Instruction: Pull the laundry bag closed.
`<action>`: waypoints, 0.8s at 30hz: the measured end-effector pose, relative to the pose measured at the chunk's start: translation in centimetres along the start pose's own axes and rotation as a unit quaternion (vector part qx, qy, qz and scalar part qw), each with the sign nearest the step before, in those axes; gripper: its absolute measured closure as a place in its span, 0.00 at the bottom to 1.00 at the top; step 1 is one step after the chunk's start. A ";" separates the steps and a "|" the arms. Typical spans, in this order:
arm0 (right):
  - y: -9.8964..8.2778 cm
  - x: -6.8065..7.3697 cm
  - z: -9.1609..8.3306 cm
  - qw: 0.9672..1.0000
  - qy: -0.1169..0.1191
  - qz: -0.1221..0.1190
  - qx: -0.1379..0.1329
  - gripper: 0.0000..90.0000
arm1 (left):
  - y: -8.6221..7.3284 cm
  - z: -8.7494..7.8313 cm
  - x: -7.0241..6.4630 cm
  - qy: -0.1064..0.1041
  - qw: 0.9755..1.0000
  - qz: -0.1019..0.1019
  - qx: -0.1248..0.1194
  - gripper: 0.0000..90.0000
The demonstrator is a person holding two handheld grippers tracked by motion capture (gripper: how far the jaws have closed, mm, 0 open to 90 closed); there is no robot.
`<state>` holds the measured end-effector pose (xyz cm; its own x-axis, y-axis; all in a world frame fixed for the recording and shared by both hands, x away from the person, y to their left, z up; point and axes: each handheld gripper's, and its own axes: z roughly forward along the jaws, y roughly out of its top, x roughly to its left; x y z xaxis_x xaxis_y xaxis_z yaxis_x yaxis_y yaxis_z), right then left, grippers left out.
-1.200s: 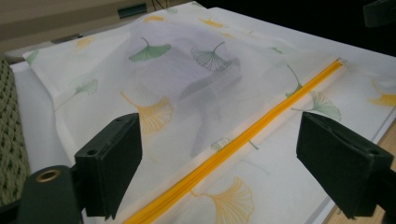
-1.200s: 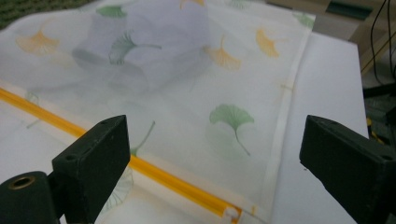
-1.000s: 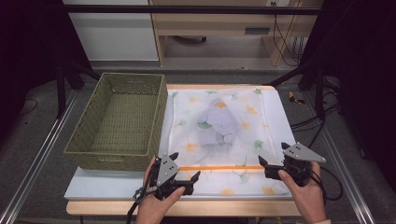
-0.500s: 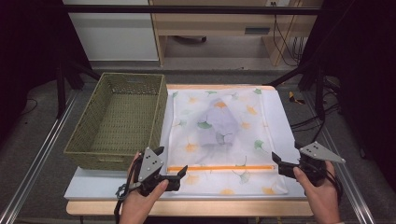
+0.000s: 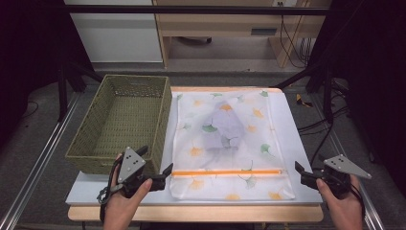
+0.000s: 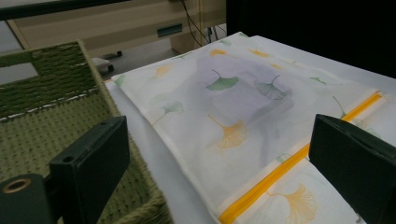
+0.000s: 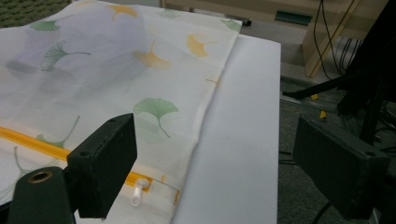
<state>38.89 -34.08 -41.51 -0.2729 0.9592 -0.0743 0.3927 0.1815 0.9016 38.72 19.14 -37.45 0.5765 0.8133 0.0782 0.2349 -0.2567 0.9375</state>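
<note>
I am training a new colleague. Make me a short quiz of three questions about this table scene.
1. True or false: the left claw is shut on the mesh bag.
2. What colour is the zipper? A) orange B) blue C) black
3. Which side of the bag does the wicker basket stand on, in the high view?

Key: 1. False; it is open and holds nothing, as is the right claw. 2. A. 3. Its left side.

White ginkgo-print bag [image 5: 230, 143], orange zipper [image 5: 227, 172]
</note>
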 end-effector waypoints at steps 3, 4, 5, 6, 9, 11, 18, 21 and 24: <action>-0.7 -0.4 0.0 1.000 -0.007 0.001 0.004 0.17 | -0.3 -0.6 0.9 0.011 1.000 -0.008 -0.003 0.06; -0.9 -0.5 0.1 1.000 -0.008 0.001 0.005 0.17 | -0.5 -0.7 1.2 0.014 1.000 -0.011 -0.005 0.06; -1.2 -0.6 0.2 1.000 -0.009 0.001 0.008 0.17 | -0.6 -0.9 1.5 0.017 1.000 -0.012 -0.006 0.06; -1.4 -0.7 0.2 1.000 -0.008 0.004 0.009 0.17 | -0.7 -1.1 1.7 0.020 1.000 -0.014 -0.007 0.06; -2.2 -1.0 0.4 1.000 -0.014 0.010 0.013 0.16 | -1.2 -1.5 2.5 0.029 0.999 -0.016 -0.008 0.06; -2.6 -1.2 0.6 1.000 -0.013 0.012 0.020 0.16 | -1.5 -1.8 2.9 0.037 0.999 -0.018 -0.010 0.06; -4.1 -1.5 1.4 0.999 -0.020 0.012 0.024 0.15 | -2.5 -2.4 3.8 0.053 0.998 -0.020 -0.024 0.07; -4.6 -1.5 1.7 0.999 -0.020 0.022 0.024 0.14 | -2.9 -2.8 4.2 0.059 0.998 -0.022 -0.031 0.07; -5.0 -1.4 2.0 0.999 -0.021 0.031 0.020 0.14 | -3.4 -3.3 4.6 0.068 0.997 -0.025 -0.041 0.07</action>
<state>39.08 -35.94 -46.78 -0.2099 0.9770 -0.0374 0.4434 0.1292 0.8869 38.01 25.51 -39.17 0.4538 0.8883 0.0708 0.1929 -0.1754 0.9654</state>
